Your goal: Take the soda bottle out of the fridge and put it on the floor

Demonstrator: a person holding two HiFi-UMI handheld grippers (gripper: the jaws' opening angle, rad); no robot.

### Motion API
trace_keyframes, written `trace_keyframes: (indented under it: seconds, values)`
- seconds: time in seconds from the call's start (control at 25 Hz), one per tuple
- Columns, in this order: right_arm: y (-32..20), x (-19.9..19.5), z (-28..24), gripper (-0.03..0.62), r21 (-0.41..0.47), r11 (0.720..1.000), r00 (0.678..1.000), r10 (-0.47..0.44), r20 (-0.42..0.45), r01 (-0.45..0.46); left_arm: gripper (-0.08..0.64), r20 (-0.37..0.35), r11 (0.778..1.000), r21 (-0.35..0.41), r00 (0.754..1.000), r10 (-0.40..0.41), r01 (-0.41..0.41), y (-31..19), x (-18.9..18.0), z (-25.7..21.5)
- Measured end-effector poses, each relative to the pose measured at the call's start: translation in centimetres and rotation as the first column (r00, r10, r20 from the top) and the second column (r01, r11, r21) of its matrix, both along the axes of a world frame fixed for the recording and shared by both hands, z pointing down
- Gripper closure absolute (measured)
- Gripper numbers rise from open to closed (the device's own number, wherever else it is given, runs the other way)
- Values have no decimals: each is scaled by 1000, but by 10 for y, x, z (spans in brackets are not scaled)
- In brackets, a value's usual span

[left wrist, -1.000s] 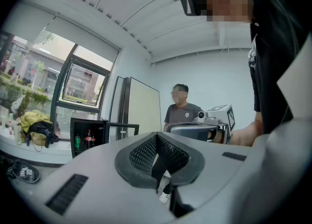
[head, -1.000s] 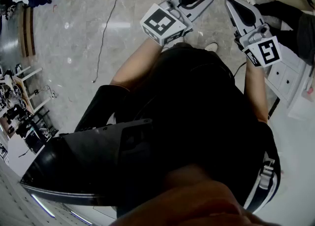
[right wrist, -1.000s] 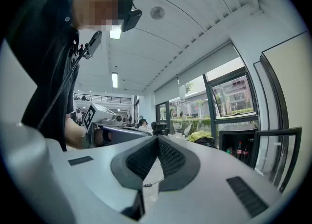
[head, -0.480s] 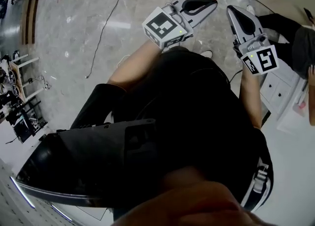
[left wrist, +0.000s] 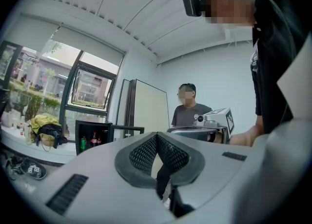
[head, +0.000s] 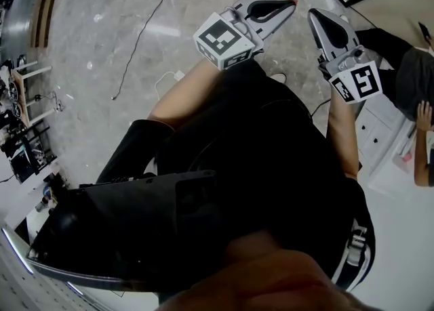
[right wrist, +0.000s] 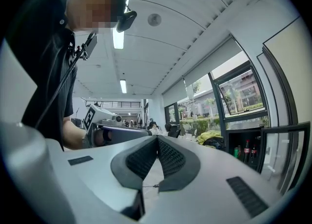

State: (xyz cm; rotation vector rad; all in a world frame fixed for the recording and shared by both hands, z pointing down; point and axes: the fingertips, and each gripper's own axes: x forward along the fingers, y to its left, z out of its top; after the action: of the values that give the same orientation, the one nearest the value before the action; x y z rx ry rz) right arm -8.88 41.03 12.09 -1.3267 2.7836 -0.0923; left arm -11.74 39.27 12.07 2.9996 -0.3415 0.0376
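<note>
A small black fridge (left wrist: 90, 126) stands open below the window, some way off. Inside it are dark soda bottles with red labels (left wrist: 94, 139) and a green can (left wrist: 83, 143). In the right gripper view the same fridge (right wrist: 243, 135) shows its soda bottles (right wrist: 246, 151) beside its open door (right wrist: 287, 154). My left gripper (head: 293, 1) and right gripper (head: 313, 13) are held up in front of my body, far from the fridge. The left gripper's (left wrist: 157, 134) and the right gripper's (right wrist: 157, 137) jaws are both shut with nothing between them.
A person in a grey shirt (left wrist: 187, 108) stands by a tall white panel (left wrist: 148, 108). Another person (head: 417, 72) is at the right, next to a white drawer cabinet (head: 380, 127). A black cable (head: 146, 32) runs over the marble floor. Shoes (left wrist: 27, 169) lie near the window.
Both grippers stay shut and raised in front of me. The floor has slid in the head view, and the cable's white plug has come into sight by my leg.
</note>
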Motion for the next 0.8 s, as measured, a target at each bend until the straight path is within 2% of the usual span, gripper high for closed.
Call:
trace_keyframes:
  seconds: [0.24, 0.8]
  values:
    - [-40, -3, 12, 580, 8, 1000, 1000, -5, -11, 5, 555, -5, 1000, -8, 1000, 9, -9, -43, 0, 16]
    - [-189, -23, 3, 580, 10, 994, 992, 113, -49, -113, 555, -44, 988, -1, 987, 155, -156, -190, -10, 6]
